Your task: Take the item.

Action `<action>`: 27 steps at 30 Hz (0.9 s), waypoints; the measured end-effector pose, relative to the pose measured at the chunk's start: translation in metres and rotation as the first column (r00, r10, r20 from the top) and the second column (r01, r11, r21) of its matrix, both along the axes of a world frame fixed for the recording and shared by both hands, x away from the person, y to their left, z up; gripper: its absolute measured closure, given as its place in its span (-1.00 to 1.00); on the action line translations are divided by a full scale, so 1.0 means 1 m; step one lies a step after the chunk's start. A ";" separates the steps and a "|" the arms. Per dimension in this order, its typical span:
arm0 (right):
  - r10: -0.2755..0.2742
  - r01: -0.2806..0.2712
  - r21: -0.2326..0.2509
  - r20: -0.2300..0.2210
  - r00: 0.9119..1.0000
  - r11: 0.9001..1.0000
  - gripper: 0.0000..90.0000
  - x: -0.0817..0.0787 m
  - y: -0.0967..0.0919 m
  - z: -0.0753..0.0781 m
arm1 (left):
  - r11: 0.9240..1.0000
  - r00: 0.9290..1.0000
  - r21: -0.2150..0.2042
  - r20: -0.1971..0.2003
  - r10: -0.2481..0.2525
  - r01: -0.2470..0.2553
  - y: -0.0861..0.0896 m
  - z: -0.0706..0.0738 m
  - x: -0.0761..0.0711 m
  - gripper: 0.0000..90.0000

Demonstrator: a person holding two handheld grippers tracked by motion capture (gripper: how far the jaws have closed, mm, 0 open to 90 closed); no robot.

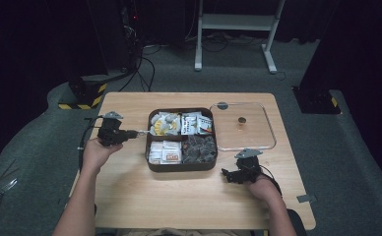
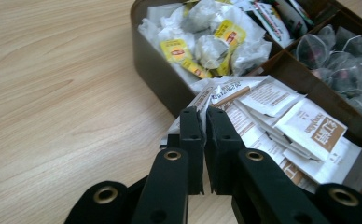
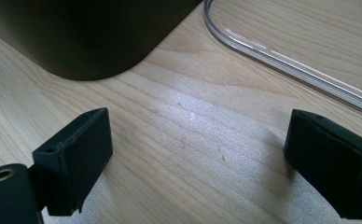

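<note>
Left gripper view: left hand-held gripper (image 2: 201,122) clamps a white sachet (image 2: 202,95); right hand-held gripper (image 3: 198,154) gapes wide over bare table (image 3: 193,140).

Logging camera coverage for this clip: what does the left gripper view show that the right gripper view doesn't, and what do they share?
The left gripper view alone shows the tea sachets: the left gripper, jaws nearly closed on a white paper packet, with yellow-tagged bags behind. The right gripper view alone shows the right gripper, jaws wide apart over bare wood, and the clear lid's rim. Both show the brown box and the wooden table.
</note>
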State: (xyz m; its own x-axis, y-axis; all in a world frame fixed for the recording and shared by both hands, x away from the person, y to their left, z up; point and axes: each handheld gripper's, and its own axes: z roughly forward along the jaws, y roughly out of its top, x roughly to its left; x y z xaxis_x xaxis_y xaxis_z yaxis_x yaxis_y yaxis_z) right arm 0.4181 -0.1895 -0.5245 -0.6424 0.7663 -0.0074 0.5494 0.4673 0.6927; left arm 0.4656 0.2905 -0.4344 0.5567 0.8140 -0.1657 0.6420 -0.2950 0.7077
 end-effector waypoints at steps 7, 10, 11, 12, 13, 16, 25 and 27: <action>0.000 0.000 0.000 0.001 1.000 1.000 -0.83 0.000 0.000 0.000 | 0.999 0.999 0.008 -0.018 0.043 -0.043 0.012 -0.010 0.005 0.91; -0.001 0.001 0.000 0.001 1.000 1.000 -0.83 0.000 0.000 0.000 | 0.999 0.998 0.015 -0.027 0.052 -0.051 0.014 -0.015 0.007 0.91; -0.001 0.001 0.000 0.001 1.000 1.000 -0.83 0.000 0.000 0.000 | 0.999 0.998 0.015 -0.027 0.052 -0.051 0.014 -0.015 0.007 0.91; -0.001 0.001 0.000 0.001 1.000 1.000 -0.83 0.000 0.000 0.000 | 0.998 0.998 0.017 -0.028 0.056 -0.056 0.015 -0.017 0.008 0.91; -0.001 0.001 0.000 0.001 1.000 1.000 -0.83 0.000 0.000 0.000 | 0.998 0.998 0.016 -0.031 0.062 -0.062 0.015 -0.019 0.009 0.91; -0.001 0.001 0.000 0.001 1.000 1.000 -0.83 0.000 0.000 0.000 | 0.997 0.996 0.030 -0.051 0.072 -0.071 0.017 -0.027 0.015 0.91; -0.001 0.001 0.001 0.001 1.000 1.000 -0.83 0.000 0.000 0.000 | 0.995 0.992 0.057 -0.092 0.084 -0.079 0.014 -0.041 0.024 0.91; -0.002 0.002 0.002 0.000 1.000 1.000 -0.83 0.000 0.000 0.000 | 0.995 0.992 0.064 -0.098 0.084 -0.078 0.013 -0.043 0.026 0.91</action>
